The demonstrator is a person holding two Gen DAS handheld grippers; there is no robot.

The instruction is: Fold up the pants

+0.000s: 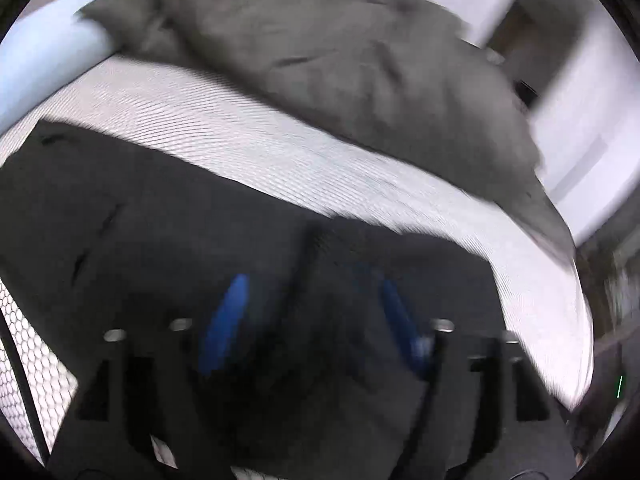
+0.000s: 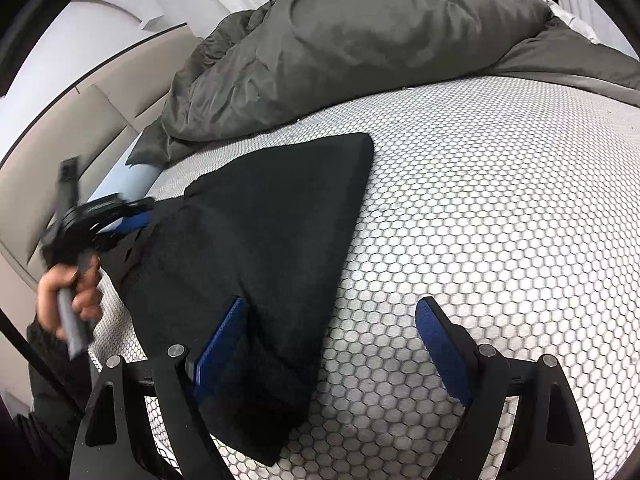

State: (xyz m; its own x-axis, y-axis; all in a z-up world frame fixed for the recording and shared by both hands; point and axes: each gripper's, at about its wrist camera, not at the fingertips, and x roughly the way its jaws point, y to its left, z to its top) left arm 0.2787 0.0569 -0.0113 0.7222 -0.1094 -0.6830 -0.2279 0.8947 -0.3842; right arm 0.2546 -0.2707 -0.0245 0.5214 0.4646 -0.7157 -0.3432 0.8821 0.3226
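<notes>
Black soft-fabric pants (image 2: 264,248) are lying folded into a long tapering slab on the white mattress with its dark honeycomb pattern (image 2: 500,220), running from near the bottom of the right wrist view up toward the crumpled grey duvet (image 2: 360,40) heaped at the far side. In the blurred left wrist view the pants (image 1: 160,220) are filling the lower half, with a strip of mattress (image 1: 280,148) and the duvet (image 1: 340,72) beyond.

The right gripper (image 2: 330,344) is hovering with its blue-padded black fingers spread wide; the left-hand pad is sitting over the near edge of the pants, the other over bare mattress, and nothing is being pinched between them.

The left gripper (image 1: 312,316) is also showing its blue pads apart, with dark cloth lying between and under them; motion blur is hiding whether the cloth is touching the pads. From the right wrist view, that left gripper (image 2: 132,220) is sitting at the pants' far left edge, gripped by the person's left hand (image 2: 72,292), near a pale blue roll (image 2: 120,180) beside the mattress.
</notes>
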